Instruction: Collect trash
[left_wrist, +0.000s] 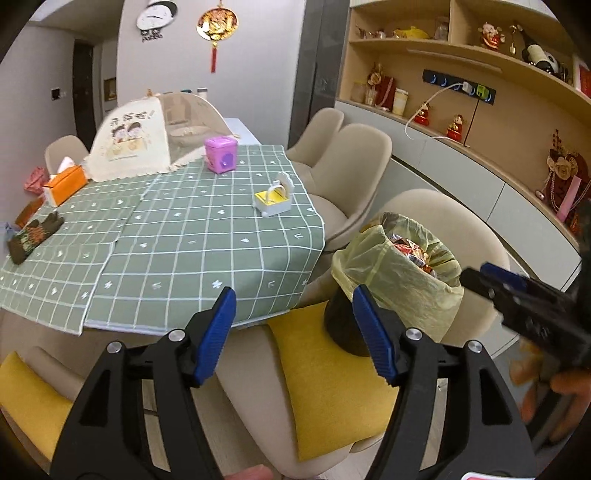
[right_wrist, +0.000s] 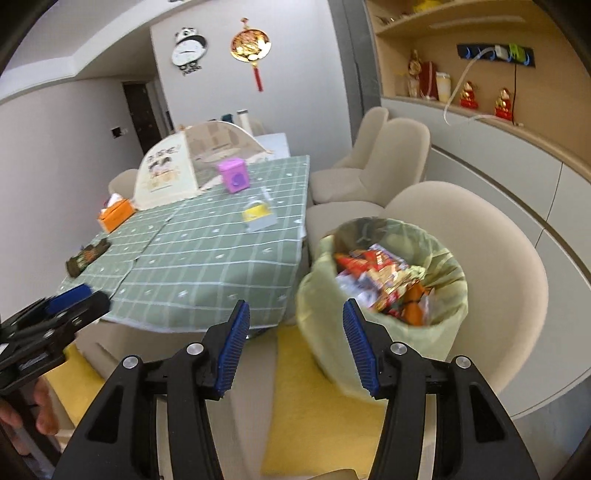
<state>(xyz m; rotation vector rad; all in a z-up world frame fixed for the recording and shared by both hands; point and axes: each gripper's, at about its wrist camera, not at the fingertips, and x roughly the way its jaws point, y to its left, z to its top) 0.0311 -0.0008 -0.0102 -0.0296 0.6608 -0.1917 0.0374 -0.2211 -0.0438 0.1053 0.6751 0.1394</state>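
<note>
Both the left gripper (left_wrist: 293, 332) and right gripper (right_wrist: 295, 345) have jaws apart and empty, near the full trash bin (right_wrist: 384, 291) standing on a chair's yellow cushion (right_wrist: 317, 417).

We see a dining room with pale grey walls (right_wrist: 303, 74). A panda wall clock (right_wrist: 189, 48) hangs beside a round gold ornament with a red tassel (right_wrist: 251, 46). The surface (left_wrist: 184, 236) wears a green checked cloth, and beige padded chairs (left_wrist: 351, 162) stand around it, the nearest with yellow cushions (left_wrist: 332, 376). Along the right wall, curved wooden shelves (left_wrist: 424, 44) sit above white cabinets (left_wrist: 480, 192). A dark doorway (right_wrist: 138, 110), somewhat blurred, seems to open at the far left.
</note>
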